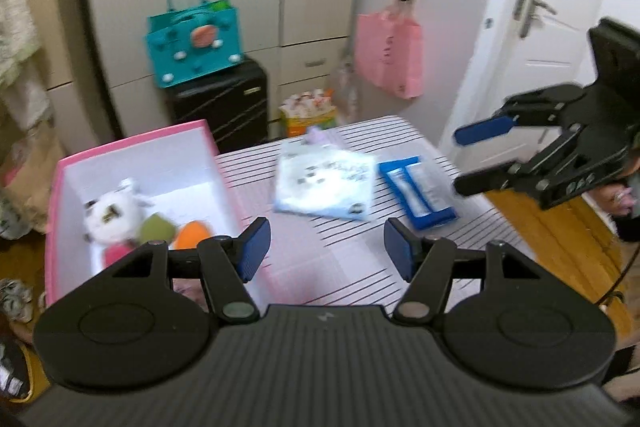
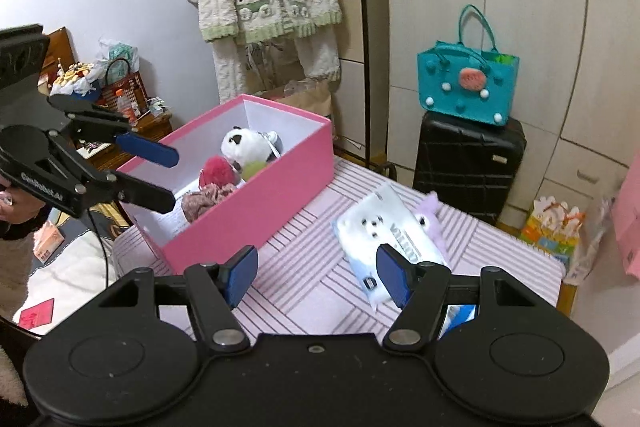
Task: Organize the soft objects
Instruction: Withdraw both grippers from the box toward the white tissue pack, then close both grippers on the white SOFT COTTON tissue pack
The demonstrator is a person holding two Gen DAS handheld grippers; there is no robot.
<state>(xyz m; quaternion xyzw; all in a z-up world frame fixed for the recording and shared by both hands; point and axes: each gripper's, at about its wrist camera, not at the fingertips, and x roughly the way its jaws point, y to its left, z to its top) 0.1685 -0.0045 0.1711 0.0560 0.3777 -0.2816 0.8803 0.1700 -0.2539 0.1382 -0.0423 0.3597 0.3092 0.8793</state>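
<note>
Biggest worry from here is a sloppy grab on the white and pale-blue soft plastic pack with little bear faces (image 2: pixel 384 227); it's slick and floppy, so pads that close on one loose corner could let it slide out on the way to the pink cardboard box (image 2: pixel 256 219); its wall stands tall, so a low carry could clip the rim and shove the box along the pink-and-white striped bench (image 2: pixel 304 267). Both claws sit near each other over the same patch too, so they could bump if both go for the pack. State of play: the left claw (image 1: pixel 325 250) is partly spread with nothing between its blue pads, same for the right claw (image 2: pixel 318 275); both empty. In the right wrist view the bear pack lies flat at lower right of centre, just past the right-hand pad and off to its side, not between the pads; a small lilac plush toy (image 2: pixel 430 213) lies against its far edge. In the left wrist view the pack is at centre, well ahead of the claw, with a blue flat packet holding two tubes (image 1: pixel 418 191) just right of it. The box at left already holds a white plush toy with dark patches (image 2: pixel 244 147), a red fluffy one and a few more.
</note>
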